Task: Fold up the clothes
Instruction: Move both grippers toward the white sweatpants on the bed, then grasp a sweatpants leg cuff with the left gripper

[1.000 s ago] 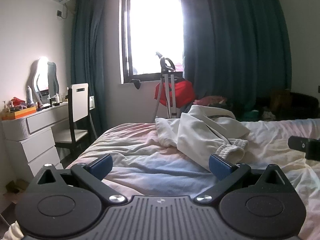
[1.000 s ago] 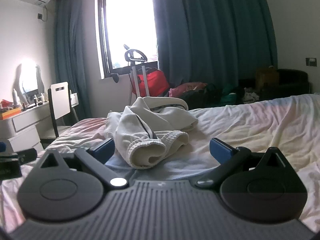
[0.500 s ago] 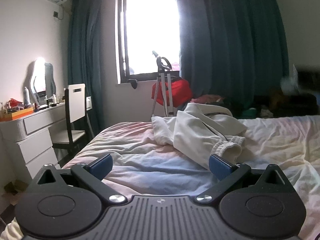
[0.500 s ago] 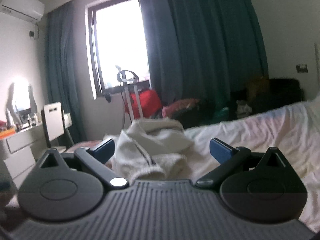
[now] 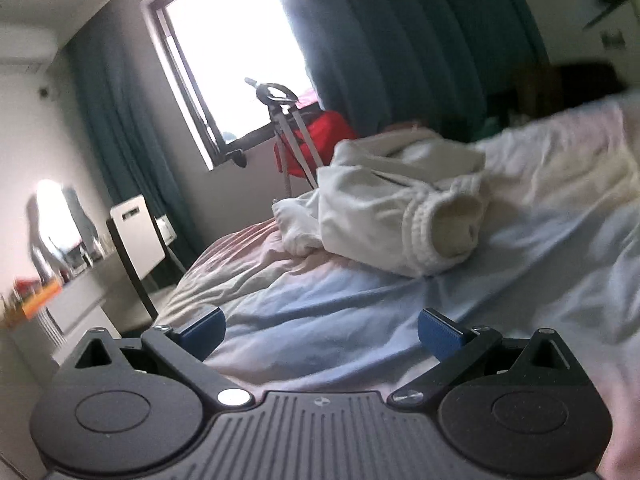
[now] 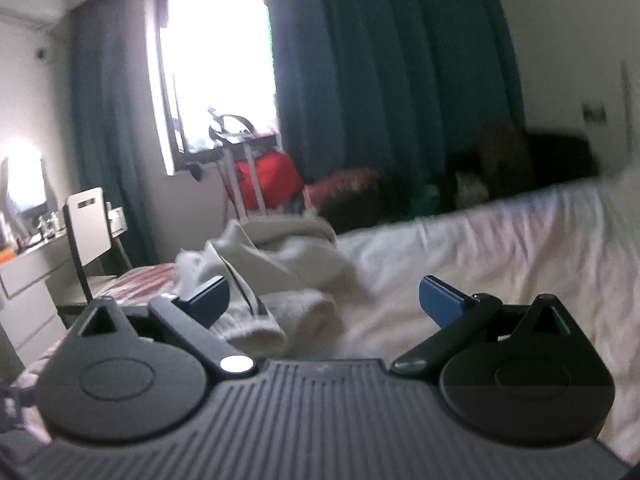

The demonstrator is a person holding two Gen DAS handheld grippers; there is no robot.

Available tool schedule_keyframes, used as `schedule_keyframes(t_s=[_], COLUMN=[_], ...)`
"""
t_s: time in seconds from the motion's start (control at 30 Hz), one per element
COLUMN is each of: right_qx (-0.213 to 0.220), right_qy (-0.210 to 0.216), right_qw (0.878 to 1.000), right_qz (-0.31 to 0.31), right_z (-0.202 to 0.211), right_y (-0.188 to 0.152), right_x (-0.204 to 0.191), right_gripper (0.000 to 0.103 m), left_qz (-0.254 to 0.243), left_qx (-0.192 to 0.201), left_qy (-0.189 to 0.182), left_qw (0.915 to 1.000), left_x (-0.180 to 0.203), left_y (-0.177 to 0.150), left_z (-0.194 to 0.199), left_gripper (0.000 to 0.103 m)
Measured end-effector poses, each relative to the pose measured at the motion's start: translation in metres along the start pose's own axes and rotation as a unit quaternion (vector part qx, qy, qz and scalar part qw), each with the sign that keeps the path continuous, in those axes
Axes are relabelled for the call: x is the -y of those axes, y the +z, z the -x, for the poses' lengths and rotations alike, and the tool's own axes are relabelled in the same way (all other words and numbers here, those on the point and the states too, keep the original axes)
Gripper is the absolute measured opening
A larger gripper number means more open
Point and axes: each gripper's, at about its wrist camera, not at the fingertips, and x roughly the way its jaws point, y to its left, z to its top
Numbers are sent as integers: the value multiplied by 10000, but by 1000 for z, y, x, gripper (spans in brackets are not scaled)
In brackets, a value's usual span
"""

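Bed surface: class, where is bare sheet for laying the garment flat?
Bare pale sheet lies between the open left gripper and the crumpled white garment, and right of it. The far edge is cluttered.

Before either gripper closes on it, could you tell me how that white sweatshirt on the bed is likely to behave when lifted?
The sweatshirt lies crumpled in soft folds, so it will probably flop and unfurl. Its thick ribbed cuff suggests a heavyish fabric that should not slip easily. Lying loose on the bed, it should lift free.
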Motion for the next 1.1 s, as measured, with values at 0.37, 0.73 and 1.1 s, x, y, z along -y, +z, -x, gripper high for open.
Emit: schedule_keyframes(t_s=[0.37,0.73,1.1], right_qx=[-527,-546,503], right_qy=[-361,-191,659], right_qw=[9949,9925,9941], right_qz=[-778,-1073,-703], right_z=[-38,-79,-75], right_y=[-15,-25,-28], right_x=[50,63,32], right_gripper=[103,103,103], left_qz=[-527,148,1859], left_qx=[287,17,869], left_qy=[163,333,384], left_qw=[9981,9993,9780], left_x=[76,75,-74], left_y=[58,107,111], left_z=[-111,-176,-65], left_gripper=[103,55,9])
